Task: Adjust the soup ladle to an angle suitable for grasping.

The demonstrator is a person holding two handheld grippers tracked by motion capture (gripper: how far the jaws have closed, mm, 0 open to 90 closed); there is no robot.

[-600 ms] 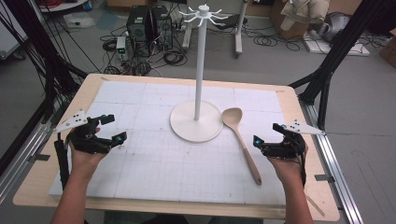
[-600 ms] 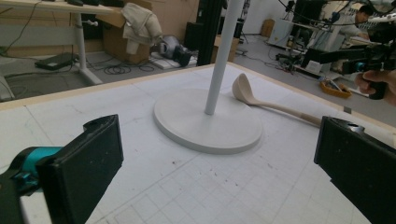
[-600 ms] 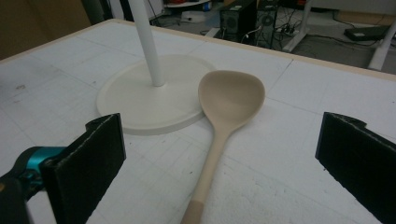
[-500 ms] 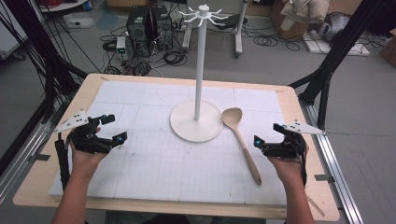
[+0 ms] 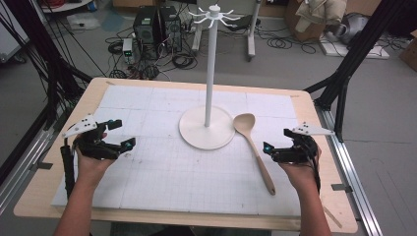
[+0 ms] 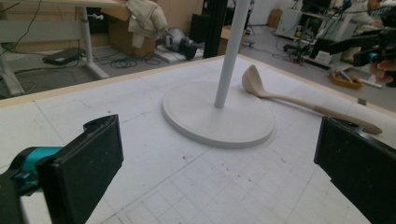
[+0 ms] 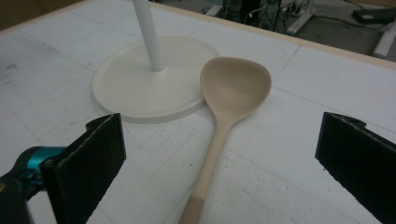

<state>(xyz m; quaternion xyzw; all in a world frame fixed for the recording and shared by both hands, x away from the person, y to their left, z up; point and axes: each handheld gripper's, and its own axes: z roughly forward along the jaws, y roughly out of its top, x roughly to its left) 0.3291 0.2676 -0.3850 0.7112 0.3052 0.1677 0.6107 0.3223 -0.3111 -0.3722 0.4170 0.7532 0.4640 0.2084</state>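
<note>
Facing spoon, right tool spread

Stand just beside spoon

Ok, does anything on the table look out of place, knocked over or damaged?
Nothing stands out. The wooden spoon lies flat on the white mat, bowl up beside the base of the upright stand. Both grippers, left and right, hover open, holding nothing.

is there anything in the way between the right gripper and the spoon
Nothing visible. The right gripper sits beside the spoon, jaws open, with bare mat between them. The stand is on the spoon's far side, its base right by the bowl.
</note>
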